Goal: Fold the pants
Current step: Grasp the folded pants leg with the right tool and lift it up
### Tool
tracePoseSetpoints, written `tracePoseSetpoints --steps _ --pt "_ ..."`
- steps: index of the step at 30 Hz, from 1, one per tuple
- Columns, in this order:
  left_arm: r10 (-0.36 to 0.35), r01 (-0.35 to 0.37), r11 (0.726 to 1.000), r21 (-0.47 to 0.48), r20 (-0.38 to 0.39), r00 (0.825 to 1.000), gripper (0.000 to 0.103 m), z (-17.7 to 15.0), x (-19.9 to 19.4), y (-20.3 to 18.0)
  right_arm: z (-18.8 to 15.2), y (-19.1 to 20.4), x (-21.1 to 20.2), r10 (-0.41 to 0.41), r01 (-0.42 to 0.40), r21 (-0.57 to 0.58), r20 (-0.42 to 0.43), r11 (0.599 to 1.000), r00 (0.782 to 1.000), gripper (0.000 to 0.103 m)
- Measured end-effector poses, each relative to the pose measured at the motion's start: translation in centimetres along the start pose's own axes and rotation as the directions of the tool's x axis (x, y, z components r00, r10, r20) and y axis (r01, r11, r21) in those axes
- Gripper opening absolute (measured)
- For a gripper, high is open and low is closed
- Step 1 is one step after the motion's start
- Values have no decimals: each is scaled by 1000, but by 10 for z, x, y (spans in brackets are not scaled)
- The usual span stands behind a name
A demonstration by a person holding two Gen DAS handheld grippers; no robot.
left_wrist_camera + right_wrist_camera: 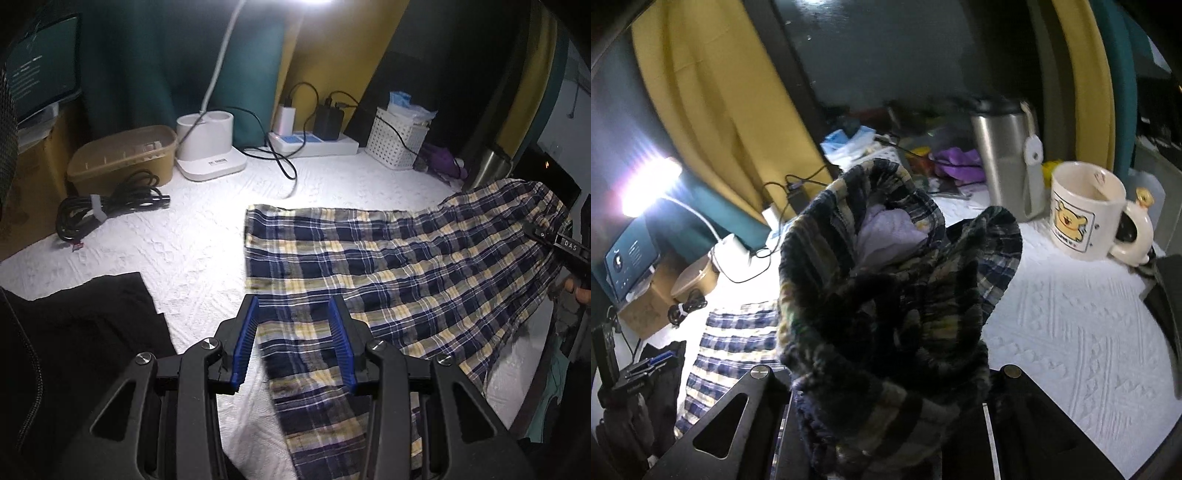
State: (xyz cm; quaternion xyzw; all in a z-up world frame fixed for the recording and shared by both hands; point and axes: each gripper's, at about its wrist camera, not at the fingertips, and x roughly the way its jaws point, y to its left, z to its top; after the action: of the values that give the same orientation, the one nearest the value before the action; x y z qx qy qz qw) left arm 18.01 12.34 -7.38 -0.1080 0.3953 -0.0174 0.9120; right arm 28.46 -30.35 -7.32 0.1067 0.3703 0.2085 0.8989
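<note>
We hold the left gripper (295, 314) low over the plaid pants (388, 266), its blue-padded fingers (245, 332) spread wide apart with one leg's cloth lying between them, not pinched. The pants lie across the white quilted table (192, 236), waistband end raised at the right. There the right gripper (890, 391) is clamped on the bunched waistband (886, 280) (cloth hides its fingertips), beside a bear mug (1082, 214).
</note>
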Motion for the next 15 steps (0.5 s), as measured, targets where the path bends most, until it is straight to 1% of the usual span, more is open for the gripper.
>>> tracePoseSetpoints --steps 5,9,15 --pt "-12 13 1000 -18 32 999 39 -5 -13 15 3 27 -3 5 -5 -51 0 999 1000 17" --pt "-19 20 1000 -25 41 999 39 -8 -19 24 5 52 -3 30 -31 -91 -4 995 1000 15" --pt "-18 19 1000 -23 46 999 39 -12 -25 36 3 89 13 50 -54 -141 -32 989 998 15"
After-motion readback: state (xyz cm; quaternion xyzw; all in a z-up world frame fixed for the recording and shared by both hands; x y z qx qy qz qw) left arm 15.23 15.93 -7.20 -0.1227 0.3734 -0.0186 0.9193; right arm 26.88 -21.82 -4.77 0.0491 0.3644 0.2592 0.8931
